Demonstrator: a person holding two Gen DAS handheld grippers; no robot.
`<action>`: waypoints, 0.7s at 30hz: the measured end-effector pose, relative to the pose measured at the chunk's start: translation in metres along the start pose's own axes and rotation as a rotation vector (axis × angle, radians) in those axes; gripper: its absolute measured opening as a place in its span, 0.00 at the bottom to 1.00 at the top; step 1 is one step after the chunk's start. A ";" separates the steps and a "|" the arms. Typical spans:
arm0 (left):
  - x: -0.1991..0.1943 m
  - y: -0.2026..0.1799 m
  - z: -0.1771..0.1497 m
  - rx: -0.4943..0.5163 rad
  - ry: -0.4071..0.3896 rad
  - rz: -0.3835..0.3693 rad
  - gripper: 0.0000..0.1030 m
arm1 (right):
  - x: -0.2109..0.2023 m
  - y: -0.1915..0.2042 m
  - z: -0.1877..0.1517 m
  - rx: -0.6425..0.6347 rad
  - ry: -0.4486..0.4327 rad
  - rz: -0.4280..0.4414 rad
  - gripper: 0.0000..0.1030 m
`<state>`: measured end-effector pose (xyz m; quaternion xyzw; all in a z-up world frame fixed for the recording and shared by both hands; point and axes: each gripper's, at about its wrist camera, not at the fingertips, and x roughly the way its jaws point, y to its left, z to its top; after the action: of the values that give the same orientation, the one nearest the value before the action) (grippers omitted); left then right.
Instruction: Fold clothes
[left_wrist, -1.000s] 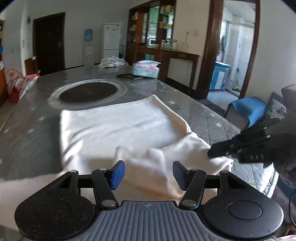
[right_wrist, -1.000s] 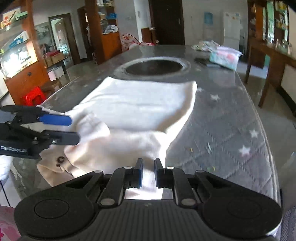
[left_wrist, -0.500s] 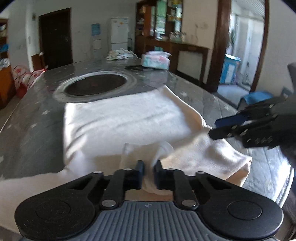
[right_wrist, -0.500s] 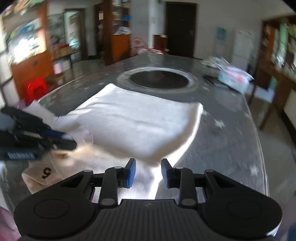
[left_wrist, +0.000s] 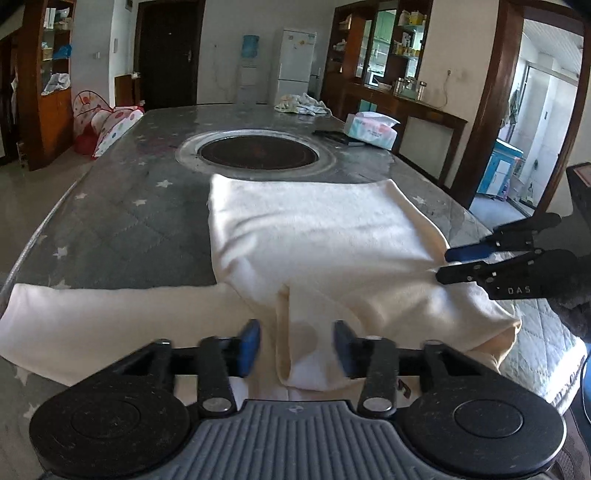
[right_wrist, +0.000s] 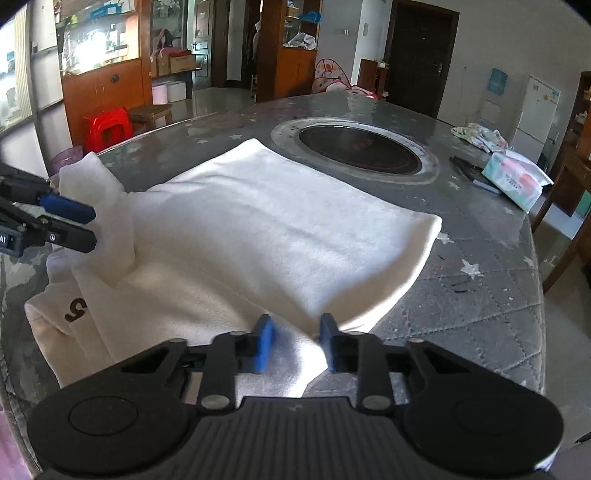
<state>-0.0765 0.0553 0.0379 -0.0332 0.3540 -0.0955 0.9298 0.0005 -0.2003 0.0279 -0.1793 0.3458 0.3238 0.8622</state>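
**Q:** Where's the garment sitting, and how much room is there around it?

**A:** The cream garment (left_wrist: 314, 251) lies flat on the grey star-print desk (left_wrist: 122, 229). Its far edge stops just short of the round burner inset (left_wrist: 258, 151), one sleeve runs out toward the desk's left edge, and the near hem bunches up right in front of me. There's lots of bare desk on both sides. The tissue pack (left_wrist: 371, 127) is well apart at the far end.

**Q:** Anything changed from a moment ago?

**A:** My left gripper (left_wrist: 295, 347) was pinched nearly closed half a second back. Its fingers have just been opening, and a loose fold lies between them unclamped. My right gripper (right_wrist: 295, 339) has just been closing around the side fold. Whether the pads actually bite cloth I can't tell; the view there is blurry.

**Q:** Pose?

**A:** Both are angled down at the near hem.
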 end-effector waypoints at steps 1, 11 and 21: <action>0.001 0.000 0.001 0.002 0.001 -0.009 0.48 | -0.002 0.000 0.000 -0.003 -0.004 -0.002 0.12; 0.024 0.003 0.007 -0.002 0.031 -0.003 0.09 | -0.012 0.006 -0.003 -0.028 -0.027 -0.085 0.03; 0.034 0.011 0.012 0.005 0.021 0.025 0.10 | -0.016 -0.008 -0.014 0.078 -0.021 -0.162 0.06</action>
<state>-0.0424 0.0595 0.0230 -0.0253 0.3640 -0.0852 0.9271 -0.0100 -0.2208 0.0301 -0.1698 0.3335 0.2410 0.8955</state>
